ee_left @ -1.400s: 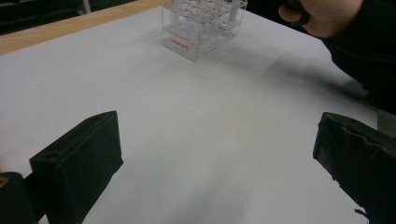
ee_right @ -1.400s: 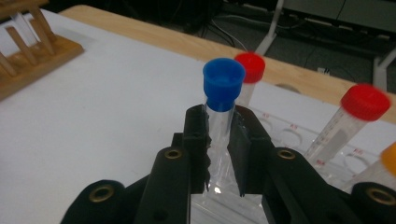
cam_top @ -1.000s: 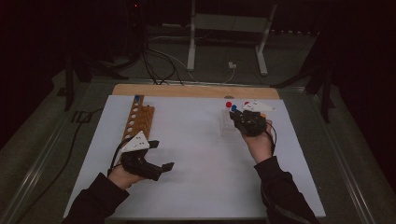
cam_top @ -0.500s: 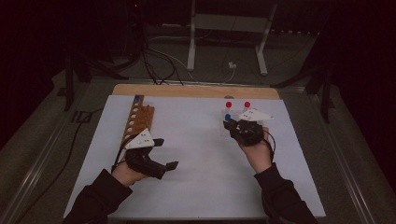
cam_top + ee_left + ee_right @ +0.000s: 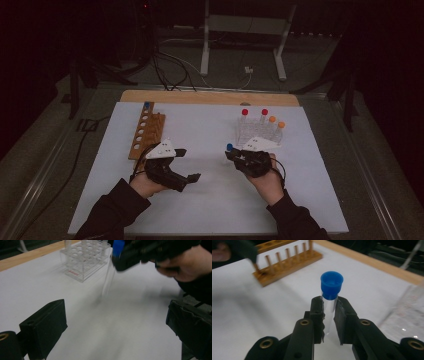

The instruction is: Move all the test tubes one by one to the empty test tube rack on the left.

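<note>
Your right gripper (image 5: 328, 315) pinched a blue-capped tube (image 5: 330, 296) just below its cap, upright above the white mat (image 5: 200, 200), near the clear rack (image 5: 260, 132) toward the mat's far right corner. Your left gripper (image 5: 115, 325) hung spread and empty, seemingly near the wooden rack (image 5: 146, 135) along the left edge.

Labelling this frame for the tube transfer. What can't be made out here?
- Blue-capped tube: its lower end is hidden behind the right gripper in the right gripper view, and motion-blurred in the left gripper view.
- Clear rack: top cut off by the frame edge in the left gripper view; the red print on its base is too small to read.
- Wooden rack: dim and small in the high view; which holes are filled cannot be told.
- Left gripper: jaws open, right one cut by the edge.
</note>
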Tool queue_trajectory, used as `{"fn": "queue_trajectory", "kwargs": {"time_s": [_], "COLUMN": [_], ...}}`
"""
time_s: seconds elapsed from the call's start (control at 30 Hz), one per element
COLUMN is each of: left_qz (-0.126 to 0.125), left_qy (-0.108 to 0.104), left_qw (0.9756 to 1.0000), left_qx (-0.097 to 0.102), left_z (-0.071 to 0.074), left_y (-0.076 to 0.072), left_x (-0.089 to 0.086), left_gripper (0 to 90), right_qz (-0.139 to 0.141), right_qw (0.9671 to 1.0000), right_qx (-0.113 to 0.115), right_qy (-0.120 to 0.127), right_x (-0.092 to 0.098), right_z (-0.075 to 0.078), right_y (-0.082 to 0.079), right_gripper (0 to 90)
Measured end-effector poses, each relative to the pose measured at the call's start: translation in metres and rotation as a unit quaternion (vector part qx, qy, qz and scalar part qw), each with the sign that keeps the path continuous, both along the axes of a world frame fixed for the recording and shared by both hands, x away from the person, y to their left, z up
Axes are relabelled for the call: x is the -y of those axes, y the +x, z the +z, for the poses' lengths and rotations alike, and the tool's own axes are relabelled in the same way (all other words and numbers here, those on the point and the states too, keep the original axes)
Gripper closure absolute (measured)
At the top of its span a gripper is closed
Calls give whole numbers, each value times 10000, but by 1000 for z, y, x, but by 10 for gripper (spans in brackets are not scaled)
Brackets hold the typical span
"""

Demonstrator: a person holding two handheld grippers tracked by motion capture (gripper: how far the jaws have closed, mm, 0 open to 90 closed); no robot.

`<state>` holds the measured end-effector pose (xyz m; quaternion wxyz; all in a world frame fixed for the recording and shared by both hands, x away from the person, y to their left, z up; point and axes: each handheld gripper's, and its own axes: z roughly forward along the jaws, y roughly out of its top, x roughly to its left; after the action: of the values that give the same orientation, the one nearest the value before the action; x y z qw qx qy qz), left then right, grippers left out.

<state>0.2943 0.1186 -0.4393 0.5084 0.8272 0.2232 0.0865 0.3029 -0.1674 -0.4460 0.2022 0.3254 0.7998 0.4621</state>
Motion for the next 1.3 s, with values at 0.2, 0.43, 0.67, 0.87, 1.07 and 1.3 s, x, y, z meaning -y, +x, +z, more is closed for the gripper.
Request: {"fn": "queue_trajectory", "kwargs": {"time_s": [0.2, 0.43, 0.67, 0.87, 1.07, 1.3], "left_qz": [-95, -95, -175, -257, -278, -319], "left_qy": [-120, -251, -222, -100, 55, 113], "left_qw": [9999, 9995, 9993, 9990, 9989, 9986], "left_qx": [81, 175, 261, 349, 379, 397], "left_z": [6, 13, 15, 14, 12, 10], "left_y": [2, 10, 14, 16, 20, 21], "left_x": [11, 25, 45, 57, 61, 63], "left_gripper": [132, 226, 356, 514, 657, 761], "right_qz": [256, 385, 443, 452, 441, 397], "right_qw": [9996, 9992, 9989, 9989, 9990, 9992], "right_qx": [-54, -80, -101, -87, -60, -59], "right_qy": [-49, -79, -64, -55, -48, -34], "right_x": [-11, -17, -19, -19, -17, -17], "right_z": [-5, -7, -6, -6, -4, -4], "right_y": [-11, -16, -18, -18, -19, -18], "right_gripper": [772, 772, 772, 772, 772, 772]}}
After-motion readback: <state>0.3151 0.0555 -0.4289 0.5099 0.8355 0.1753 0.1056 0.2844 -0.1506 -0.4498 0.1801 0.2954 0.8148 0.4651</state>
